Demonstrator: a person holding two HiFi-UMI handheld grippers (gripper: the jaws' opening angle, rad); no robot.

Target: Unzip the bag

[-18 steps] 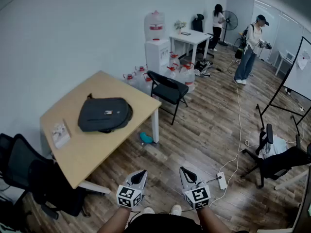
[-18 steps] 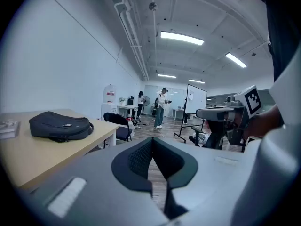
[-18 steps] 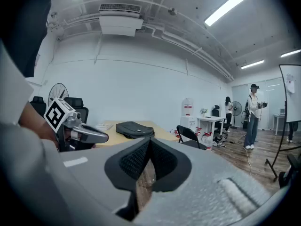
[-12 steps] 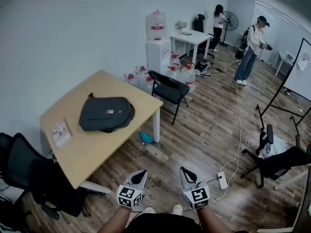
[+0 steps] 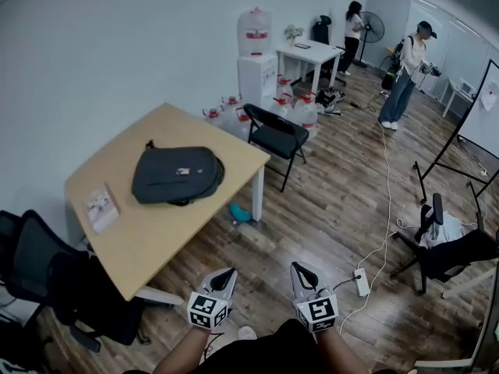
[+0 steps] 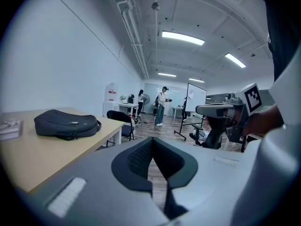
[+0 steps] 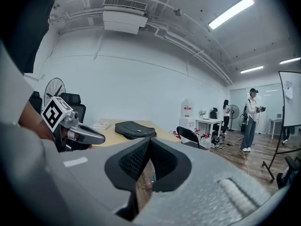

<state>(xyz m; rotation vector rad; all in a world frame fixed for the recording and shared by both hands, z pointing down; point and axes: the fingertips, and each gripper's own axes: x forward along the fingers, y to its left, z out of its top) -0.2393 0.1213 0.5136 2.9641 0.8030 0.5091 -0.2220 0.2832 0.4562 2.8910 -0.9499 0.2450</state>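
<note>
Hovering side by side above the wooden floor [image 5: 312, 216], pointing slightly downward: left gripper [image 5: 224, 274] and right gripper [image 5: 301, 269]. Jaws of both fully closed, tips touching, nothing gripped. Ahead and to the left, well apart from both grippers: bench [image 5: 156, 236]. Lying flat near the bench centre, untouched: dark bag [image 5: 178, 175], with a booklet [image 5: 101, 207] near the left edge. Beyond the bench: black folding chair [image 5: 274, 135], then water dispenser [image 5: 257, 61] against the wall.

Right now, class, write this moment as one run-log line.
phase: before contact | bag: flat on table, untouched | left gripper: shut, empty | right gripper: shut, empty | both: short of table
</note>
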